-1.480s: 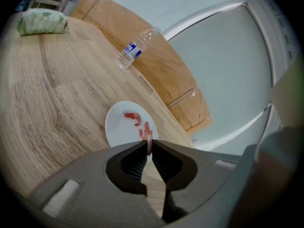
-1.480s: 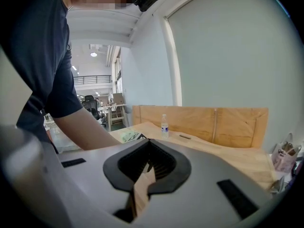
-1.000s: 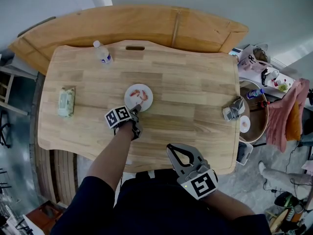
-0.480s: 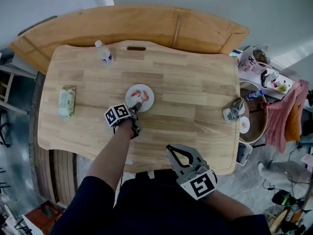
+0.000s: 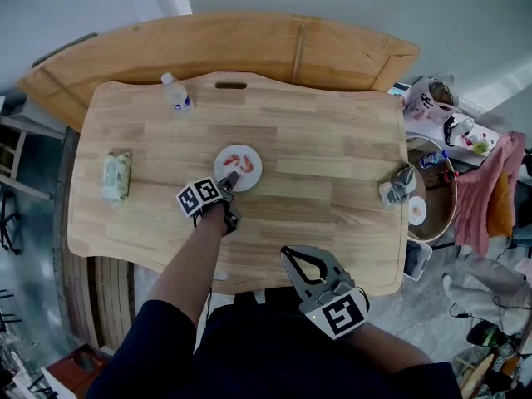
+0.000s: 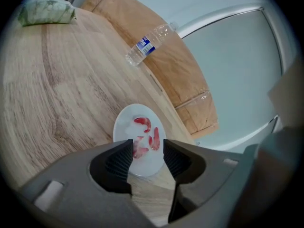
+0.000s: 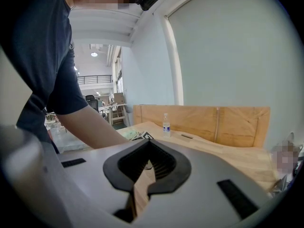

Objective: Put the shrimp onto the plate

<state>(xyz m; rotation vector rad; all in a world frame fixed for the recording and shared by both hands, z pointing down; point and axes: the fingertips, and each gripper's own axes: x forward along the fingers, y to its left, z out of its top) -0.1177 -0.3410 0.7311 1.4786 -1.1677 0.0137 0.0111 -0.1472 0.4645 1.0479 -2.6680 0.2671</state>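
A small white plate (image 5: 249, 173) sits mid-table with three red shrimp (image 5: 240, 161) on it. My left gripper (image 5: 229, 179) hovers at the plate's near rim, tips over the plate. In the left gripper view its jaws (image 6: 147, 145) are opening. The plate (image 6: 126, 127) and the shrimp (image 6: 142, 123) show through the gap, and nothing touches the pads. My right gripper (image 5: 286, 253) is held off the table's near edge by my body. It is shut and empty, its tips meeting in the right gripper view (image 7: 148, 142).
A water bottle (image 5: 175, 91) lies at the table's far left, and a green packet (image 5: 115, 175) lies at its left side. A grey object (image 5: 397, 185) sits on the right edge. A wooden panel (image 5: 249, 44) stands behind the table (image 5: 332, 140); cluttered furniture (image 5: 436, 194) is to the right.
My left gripper has stayed at the plate's near rim with only a slight shift. The right gripper has not moved.
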